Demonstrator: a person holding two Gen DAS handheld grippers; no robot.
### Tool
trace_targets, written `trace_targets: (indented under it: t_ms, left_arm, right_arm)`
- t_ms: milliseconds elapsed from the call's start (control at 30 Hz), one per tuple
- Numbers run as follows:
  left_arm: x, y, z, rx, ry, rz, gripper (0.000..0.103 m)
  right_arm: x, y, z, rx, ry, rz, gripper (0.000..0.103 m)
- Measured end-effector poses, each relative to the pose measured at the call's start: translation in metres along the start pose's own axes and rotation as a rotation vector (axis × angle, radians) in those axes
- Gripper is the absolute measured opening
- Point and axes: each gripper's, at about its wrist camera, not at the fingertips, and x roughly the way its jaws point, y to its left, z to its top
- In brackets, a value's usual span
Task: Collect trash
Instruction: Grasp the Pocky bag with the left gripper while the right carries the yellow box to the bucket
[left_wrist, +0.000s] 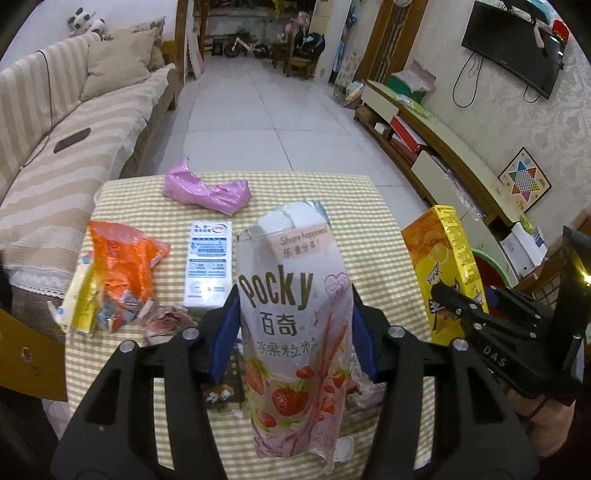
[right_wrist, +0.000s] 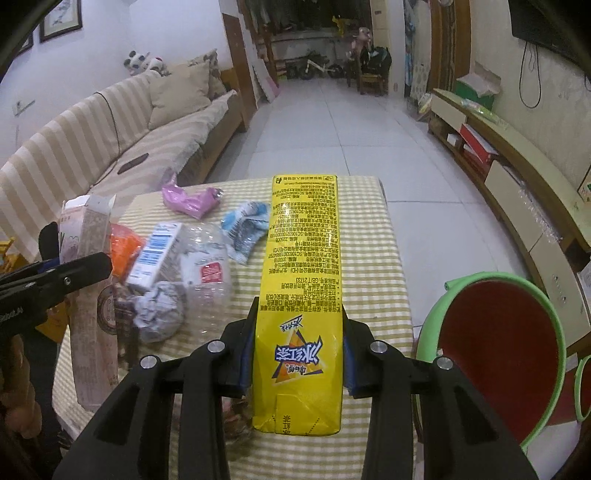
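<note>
Hand-held grippers gripping two snack packs above a littered worktop

Left hand-held gripper (left_wrist: 293, 328) is clamping a pale pink and white Pocky strawberry biscuit box (left_wrist: 295, 317) between its blue pads (left_wrist: 223, 332), holding it upright above the worktop (left_wrist: 362, 236), which is draped in a yellow-and-white checked cloth. Right hand-held gripper (right_wrist: 297, 354) is pinching a tall yellow cardboard snack box (right_wrist: 301, 295) by its narrow sides, the printed text running upside down toward the far edge of the cloth. Each box is filling the space between its pads, with both sets of jaws standing fairly narrow.

Other litter is lying scattered on the cloth. A crumpled pink plastic bag (left_wrist: 207, 192) is sitting near the far edge, an orange foil wrapper (left_wrist: 122, 266) is sprawling at the left side, and a small white carton with blue print (left_wrist: 208, 269) is lying between the wrapper and the Pocky box. From the right wrist view, a crushed clear plastic bottle with a red label (right_wrist: 207, 273) is resting beside that carton, a ball of crumpled grey-white paper (right_wrist: 159, 310) is touching the bottle's near end, and a twisted blue-and-white wrapper (right_wrist: 245, 225) is lying just left of the yellow box.

A round bin with a light green rim and dark red inside (right_wrist: 495, 354) is standing beside the worktop at its right edge, well below the yellow box.
</note>
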Motion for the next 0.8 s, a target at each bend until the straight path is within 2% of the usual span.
trace_targets:
  t_ms: [400, 800]
  left_arm:
    - [-0.039, -0.004, -0.003, -0.009, -0.048, -0.029, 0.052]
    - [-0.046, -0.020, -0.002, 0.022, -0.054, -0.034, 0.052]
  right_arm:
    - [-0.039, 0.018, -0.008, -0.021, -0.046, 0.015, 0.035]
    - [-0.053, 0.004, -0.013, 0.013, -0.076, 0.021, 0.035]
